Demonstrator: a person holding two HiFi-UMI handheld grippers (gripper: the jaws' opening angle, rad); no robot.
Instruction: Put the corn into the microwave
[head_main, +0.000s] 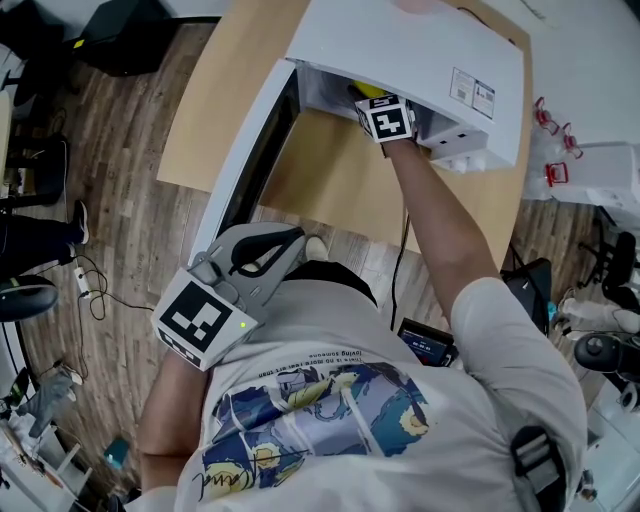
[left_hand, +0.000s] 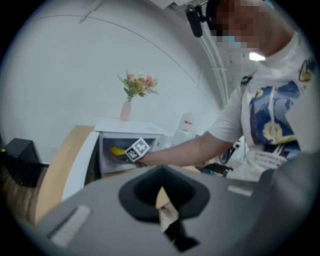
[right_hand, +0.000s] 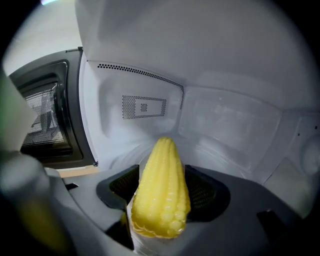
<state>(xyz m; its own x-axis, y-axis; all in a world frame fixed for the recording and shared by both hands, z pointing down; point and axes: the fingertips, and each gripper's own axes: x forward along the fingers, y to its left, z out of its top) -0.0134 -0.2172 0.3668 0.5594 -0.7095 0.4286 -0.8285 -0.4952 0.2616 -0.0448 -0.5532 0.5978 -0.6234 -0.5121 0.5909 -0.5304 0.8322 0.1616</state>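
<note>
The yellow corn cob (right_hand: 161, 192) stands tip-forward between the jaws of my right gripper (right_hand: 160, 212), which is shut on it. Gripper and cob are inside the white microwave (right_hand: 225, 125), above its floor. In the head view my right gripper (head_main: 375, 102) reaches into the microwave (head_main: 420, 50), and a bit of the corn (head_main: 368, 90) shows at the opening. The door (head_main: 245, 150) hangs open to the left. My left gripper (head_main: 290, 245) is held back near the person's chest, shut and empty. The left gripper view shows that gripper (left_hand: 162, 202) with the corn (left_hand: 117, 151) far off.
The microwave sits on a wooden table (head_main: 330, 170). A pink vase of flowers (left_hand: 127, 107) stands on top of it, with a white bottle (left_hand: 186, 122) behind. The dark door window (right_hand: 47, 120) is to the left of the cavity. A black box (left_hand: 20, 160) sits on the floor.
</note>
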